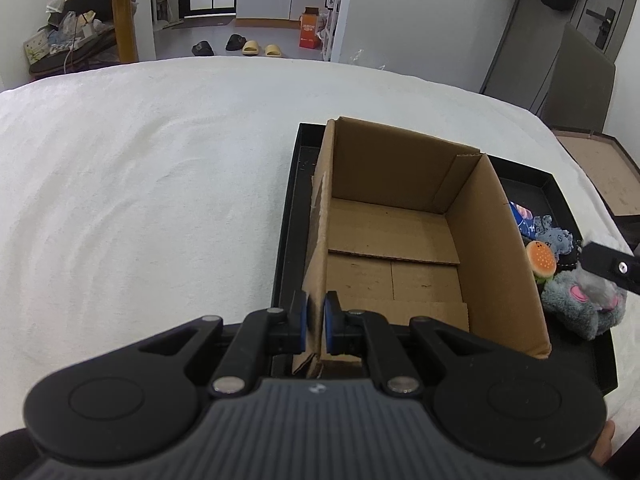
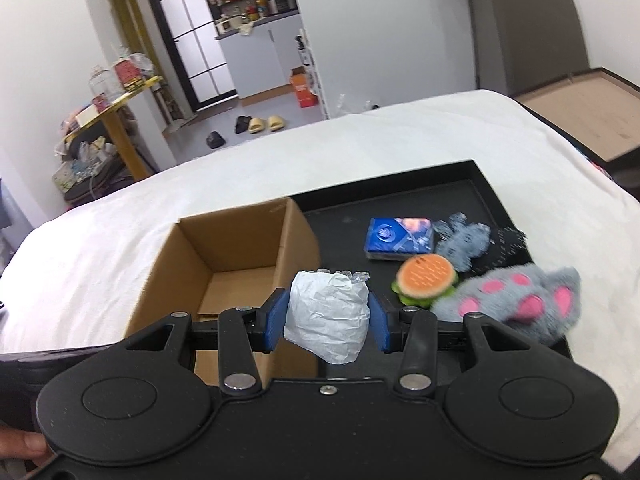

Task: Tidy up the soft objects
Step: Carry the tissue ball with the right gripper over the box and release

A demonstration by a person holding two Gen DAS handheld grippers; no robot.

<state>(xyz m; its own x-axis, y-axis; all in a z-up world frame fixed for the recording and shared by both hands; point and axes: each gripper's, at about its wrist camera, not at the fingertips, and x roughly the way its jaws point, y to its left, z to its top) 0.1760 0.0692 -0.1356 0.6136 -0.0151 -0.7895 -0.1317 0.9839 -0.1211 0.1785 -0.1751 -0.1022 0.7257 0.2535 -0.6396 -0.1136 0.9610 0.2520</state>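
An open cardboard box (image 1: 400,248) (image 2: 224,264) stands empty on the left part of a black tray (image 1: 290,216) (image 2: 460,184). My left gripper (image 1: 316,322) is shut on the box's near left wall. My right gripper (image 2: 327,314) is shut on a white wrapped packet (image 2: 328,314), held in the air just right of the box. On the tray lie a burger plush (image 2: 426,280) (image 1: 540,258), a grey paw plush (image 2: 520,300) (image 1: 580,304), a small grey plush (image 2: 464,240) and a blue packet (image 2: 400,236). A finger of the right gripper (image 1: 612,266) shows in the left wrist view.
The tray rests on a bed with a white cover (image 1: 140,180). Beyond the bed's far edge are slippers (image 1: 236,46) on the floor, an orange box (image 1: 310,28) and a cluttered yellow shelf (image 1: 104,8). A wooden surface (image 2: 580,112) lies to the right.
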